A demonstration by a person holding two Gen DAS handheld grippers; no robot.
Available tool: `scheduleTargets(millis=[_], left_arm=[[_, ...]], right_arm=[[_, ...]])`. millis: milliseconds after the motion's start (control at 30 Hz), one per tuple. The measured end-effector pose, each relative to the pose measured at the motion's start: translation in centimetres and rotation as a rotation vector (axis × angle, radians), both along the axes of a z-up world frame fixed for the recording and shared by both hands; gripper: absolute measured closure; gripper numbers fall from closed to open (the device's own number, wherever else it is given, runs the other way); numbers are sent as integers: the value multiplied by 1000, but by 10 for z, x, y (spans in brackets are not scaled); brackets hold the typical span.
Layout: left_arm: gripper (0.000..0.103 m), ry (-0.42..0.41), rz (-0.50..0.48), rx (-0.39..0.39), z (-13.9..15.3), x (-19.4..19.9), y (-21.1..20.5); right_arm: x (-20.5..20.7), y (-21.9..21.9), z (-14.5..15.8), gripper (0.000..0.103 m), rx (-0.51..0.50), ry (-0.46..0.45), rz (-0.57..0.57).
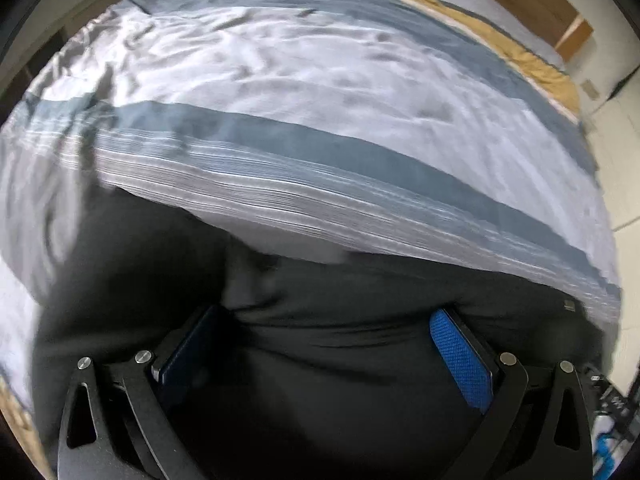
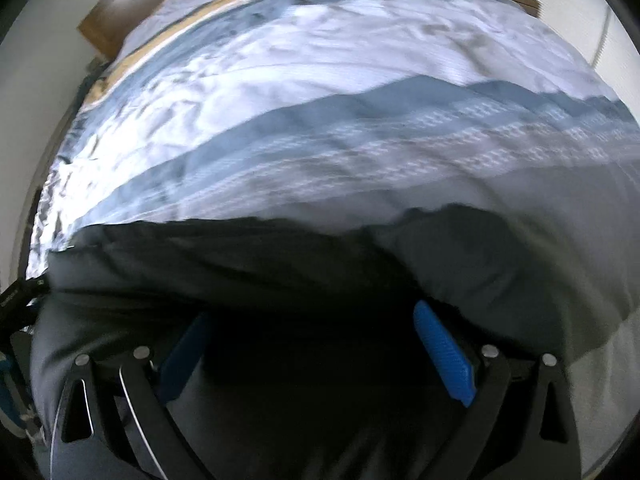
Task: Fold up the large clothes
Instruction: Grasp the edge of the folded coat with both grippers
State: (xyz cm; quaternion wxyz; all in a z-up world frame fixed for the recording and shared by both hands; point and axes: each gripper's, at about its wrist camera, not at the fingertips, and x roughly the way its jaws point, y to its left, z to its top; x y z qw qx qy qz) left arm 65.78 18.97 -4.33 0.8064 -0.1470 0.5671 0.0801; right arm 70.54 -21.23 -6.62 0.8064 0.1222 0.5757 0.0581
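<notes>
Motion blur smears the striped bedcover (image 1: 304, 200) in both wrist views, the dark garment (image 1: 340, 320) runs off the lower edge of each with its shape unreadable, and it hides the bed beneath and the fabric's folds in shadow.

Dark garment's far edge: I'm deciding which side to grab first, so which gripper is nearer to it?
Left, narrowly. The left gripper hangs open over the dark garment just short of its far edge; the right gripper is open farther back.
</notes>
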Motion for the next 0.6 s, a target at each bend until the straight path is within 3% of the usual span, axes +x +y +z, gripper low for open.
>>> scheduleTargets(millis=[167, 333, 467, 600], left_arm=[[0, 57, 63, 113, 3, -14, 39], [2, -46, 61, 136, 38, -55, 39], [2, -138, -3, 151, 63, -86, 10], [2, -199, -61, 164, 72, -106, -14]], right_arm=[[-11, -23, 2, 4, -111, 42, -45], [-39, -34, 37, 4, -59, -45, -91], [-66, -1, 75, 3, -57, -159, 10], [-88, 42, 93, 3, -67, -230, 136]])
